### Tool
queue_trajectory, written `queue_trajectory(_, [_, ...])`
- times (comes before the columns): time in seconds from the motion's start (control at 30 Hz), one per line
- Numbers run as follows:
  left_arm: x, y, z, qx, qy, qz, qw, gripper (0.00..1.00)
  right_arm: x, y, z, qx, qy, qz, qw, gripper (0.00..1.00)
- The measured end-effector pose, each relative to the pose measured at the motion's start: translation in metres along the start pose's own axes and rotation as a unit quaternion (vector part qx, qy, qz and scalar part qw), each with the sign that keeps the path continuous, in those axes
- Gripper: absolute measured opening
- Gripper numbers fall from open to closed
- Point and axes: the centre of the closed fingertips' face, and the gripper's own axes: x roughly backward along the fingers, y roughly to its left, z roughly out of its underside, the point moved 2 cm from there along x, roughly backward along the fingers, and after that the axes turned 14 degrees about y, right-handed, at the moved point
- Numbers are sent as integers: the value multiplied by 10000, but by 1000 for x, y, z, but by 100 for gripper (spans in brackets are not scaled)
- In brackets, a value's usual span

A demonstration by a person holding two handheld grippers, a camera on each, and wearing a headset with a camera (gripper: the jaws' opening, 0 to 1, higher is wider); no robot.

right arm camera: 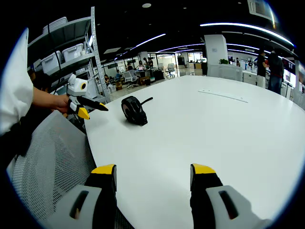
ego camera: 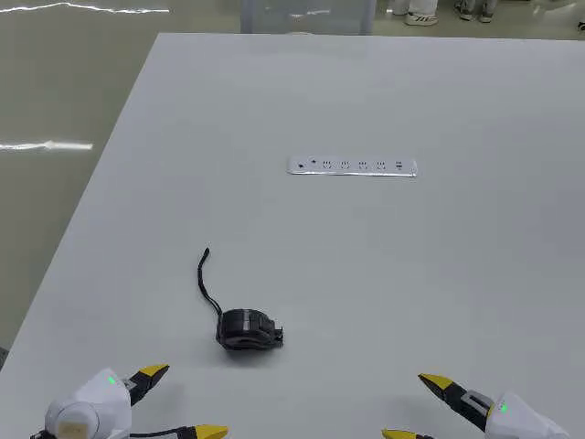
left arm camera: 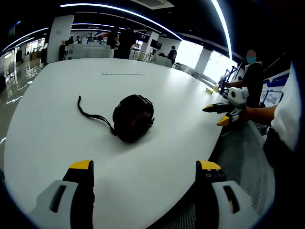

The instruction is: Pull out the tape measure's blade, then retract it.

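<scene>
A black tape measure (ego camera: 247,330) with a black wrist strap (ego camera: 205,279) lies on the white table (ego camera: 366,256), its blade fully inside. My left gripper (ego camera: 178,401) hovers at the near left edge, open and empty, just short of the tape measure (left arm camera: 133,117). My right gripper (ego camera: 419,406) is at the near right edge, open and empty, with the tape measure (right arm camera: 134,110) well off to its left. The other gripper (left arm camera: 220,114) appears at the right of the left gripper view, and the left one (right arm camera: 90,109) at the left of the right gripper view.
A white power strip (ego camera: 352,166) lies flat on the table beyond the tape measure. A grey mesh chair back (right arm camera: 47,162) sits by the table's near edge. Shelving (right arm camera: 66,52) and people stand in the background.
</scene>
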Motion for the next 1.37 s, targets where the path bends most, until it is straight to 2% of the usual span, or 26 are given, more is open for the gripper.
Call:
queue_trajectory(0.47, [2,-2,10,6,44,-40,10000,88,6,2,5,-73,-21,92,9999,67])
queue_trajectory(0.83, [6,-3,10,69,-47,-53,10000,89,12,0,6,-136,-77,183,9997,68])
queue_trajectory(1.37, [8,-3,11,46,-11,-69,10000,90,17,0,9,-190,-93,202,9996,69])
